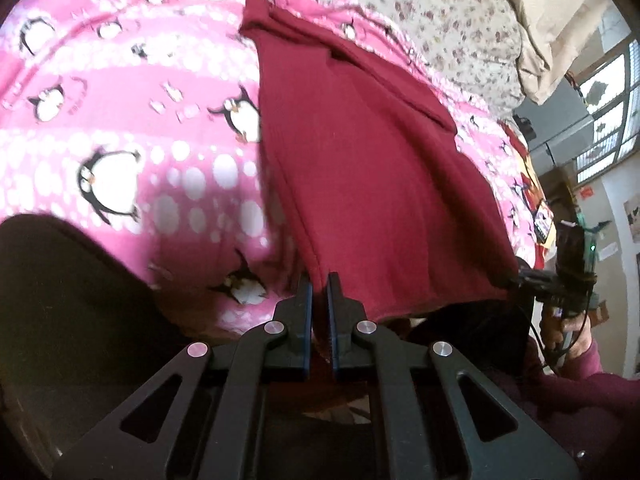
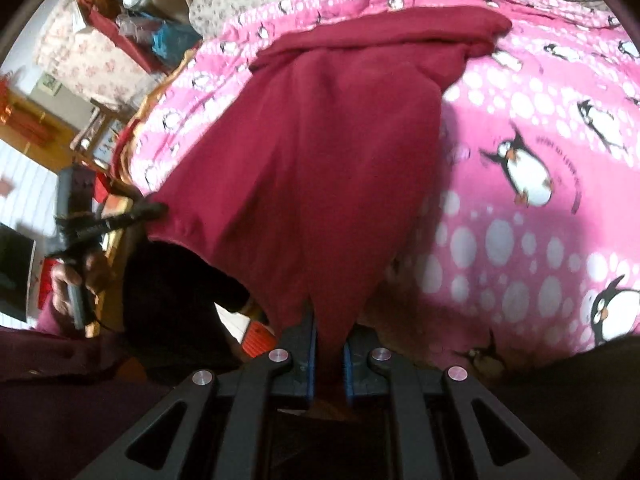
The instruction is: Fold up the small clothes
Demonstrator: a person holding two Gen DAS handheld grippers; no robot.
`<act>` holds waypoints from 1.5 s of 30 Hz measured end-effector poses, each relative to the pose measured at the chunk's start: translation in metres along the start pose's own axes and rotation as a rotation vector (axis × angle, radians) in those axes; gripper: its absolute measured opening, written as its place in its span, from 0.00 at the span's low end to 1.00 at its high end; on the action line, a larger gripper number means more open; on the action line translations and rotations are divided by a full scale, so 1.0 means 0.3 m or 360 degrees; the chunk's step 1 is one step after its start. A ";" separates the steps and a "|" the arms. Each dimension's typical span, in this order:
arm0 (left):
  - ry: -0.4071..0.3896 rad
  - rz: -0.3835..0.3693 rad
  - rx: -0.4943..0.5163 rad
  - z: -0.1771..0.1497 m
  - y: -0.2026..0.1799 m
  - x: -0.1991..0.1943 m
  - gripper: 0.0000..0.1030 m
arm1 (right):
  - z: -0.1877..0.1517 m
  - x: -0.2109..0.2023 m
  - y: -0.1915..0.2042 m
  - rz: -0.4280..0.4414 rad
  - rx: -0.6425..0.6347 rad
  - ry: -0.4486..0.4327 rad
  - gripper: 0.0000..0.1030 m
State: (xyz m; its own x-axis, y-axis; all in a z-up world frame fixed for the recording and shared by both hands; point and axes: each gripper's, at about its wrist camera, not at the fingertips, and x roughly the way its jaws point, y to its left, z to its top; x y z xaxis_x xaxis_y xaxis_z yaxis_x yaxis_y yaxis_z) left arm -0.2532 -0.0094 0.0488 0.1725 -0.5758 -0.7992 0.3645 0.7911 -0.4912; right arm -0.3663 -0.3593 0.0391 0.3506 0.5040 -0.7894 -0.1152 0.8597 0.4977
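Observation:
A dark red garment (image 1: 368,176) lies stretched over a pink penguin-print blanket (image 1: 120,120). My left gripper (image 1: 320,284) is shut on the garment's near left corner, lifted a little off the blanket. In the left wrist view the right gripper (image 1: 516,276) pinches the other near corner at the far right. In the right wrist view my right gripper (image 2: 330,320) is shut on a bunched corner of the same garment (image 2: 328,152). There the left gripper (image 2: 156,210) grips the hem at the left. The far end of the garment rests folded over on the blanket (image 2: 520,200).
A floral sheet (image 1: 440,20) and a beige pillow (image 1: 560,20) lie beyond the blanket. A hand (image 1: 568,332) in a dark red sleeve holds the right gripper's handle. Cluttered shelves and boxes (image 2: 120,20) stand past the bed's edge.

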 end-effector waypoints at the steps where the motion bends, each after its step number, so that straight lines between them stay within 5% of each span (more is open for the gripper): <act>1: 0.0017 0.0010 -0.0006 0.002 0.002 0.019 0.05 | 0.006 -0.005 -0.002 -0.0007 -0.0001 -0.0010 0.09; 5: 0.0083 0.0054 -0.0022 0.013 0.010 0.074 0.07 | 0.003 -0.003 -0.039 -0.0003 0.0062 -0.0005 0.09; 8: 0.0095 0.0108 -0.0050 0.034 0.024 0.109 0.48 | -0.003 0.010 -0.065 0.0011 0.0113 0.0012 0.09; 9: 0.0081 0.0107 -0.0072 0.039 0.030 0.118 0.52 | -0.004 0.015 -0.067 0.0018 0.0123 0.0016 0.09; 17: 0.0186 0.0137 -0.0093 0.040 0.036 0.200 0.54 | 0.004 0.054 -0.095 0.0028 0.0185 0.0040 0.09; 18: 0.0191 0.0131 -0.0071 0.040 0.028 0.199 0.54 | 0.004 0.059 -0.104 0.0036 0.0196 0.0048 0.09; 19: 0.0193 0.0115 -0.0048 0.040 0.022 0.195 0.35 | 0.006 0.068 -0.108 0.0038 0.0205 0.0055 0.09; 20: 0.0196 0.0084 -0.0022 0.036 0.016 0.188 0.04 | 0.007 0.076 -0.108 0.0030 0.0203 0.0061 0.09; 28: -0.0013 -0.0177 0.0022 -0.015 0.007 -0.027 0.04 | -0.007 0.048 0.013 0.0050 -0.0055 0.0121 0.09; 36: -0.0106 -0.0198 -0.0054 0.019 0.063 -0.104 0.04 | 0.009 0.012 0.020 0.0202 0.0004 0.0050 0.08; 45: -0.0362 -0.0293 0.0064 0.294 -0.006 -0.236 0.04 | 0.193 -0.165 -0.026 0.0332 0.0120 -0.0346 0.08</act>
State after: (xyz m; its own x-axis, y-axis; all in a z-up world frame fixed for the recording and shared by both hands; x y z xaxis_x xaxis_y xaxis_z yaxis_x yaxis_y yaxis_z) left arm -0.1855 0.0117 0.1370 0.2993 -0.7442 -0.5972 0.4438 0.6626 -0.6033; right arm -0.3289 -0.3957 0.0952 0.5183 0.6320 -0.5761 -0.1392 0.7270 0.6724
